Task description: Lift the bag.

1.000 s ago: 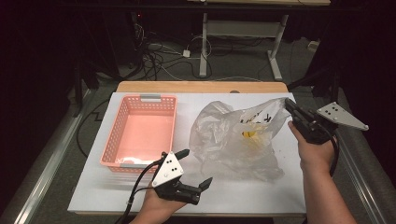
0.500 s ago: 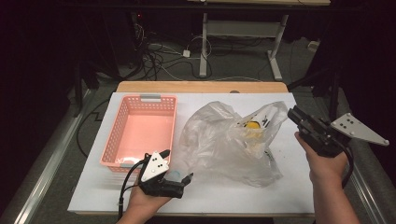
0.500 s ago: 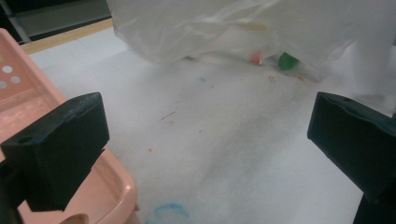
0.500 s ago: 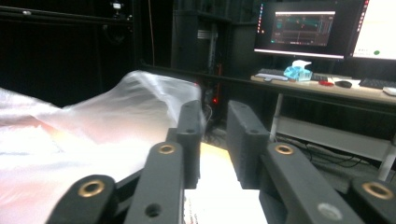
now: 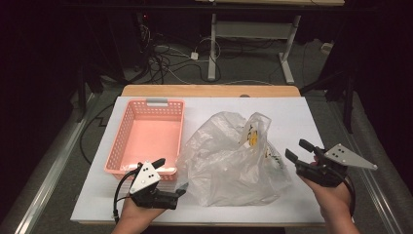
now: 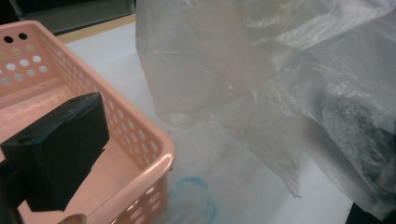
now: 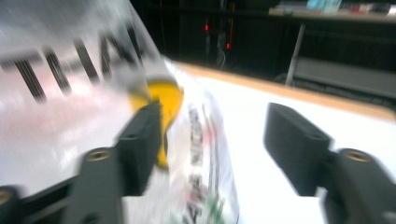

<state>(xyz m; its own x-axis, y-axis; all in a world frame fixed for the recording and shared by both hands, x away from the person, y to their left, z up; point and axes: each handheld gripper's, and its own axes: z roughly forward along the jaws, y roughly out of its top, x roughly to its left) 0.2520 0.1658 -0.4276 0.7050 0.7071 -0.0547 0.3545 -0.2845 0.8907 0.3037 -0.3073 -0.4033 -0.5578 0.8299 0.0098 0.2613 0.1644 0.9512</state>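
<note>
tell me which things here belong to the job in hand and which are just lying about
Part of the job:
- plastic bag, slumped on the white table
- right gripper, open beside the bag, its jaws just opened, nothing between them
- left gripper, open by the bag's near left edge

Just lying about:
- pink basket, left of the bag
- cables on the floor beyond the table

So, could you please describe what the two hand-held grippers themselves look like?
The left hand-held gripper and the right hand-held gripper look alike: black bodies with two blocky black jaws. Each carries a grey three-cornered plate on top, dotted with small dark marks. A black cable loops from each. In the right gripper view, round brass-coloured fittings sit at the jaw bases. No sleeves are visible.
</note>
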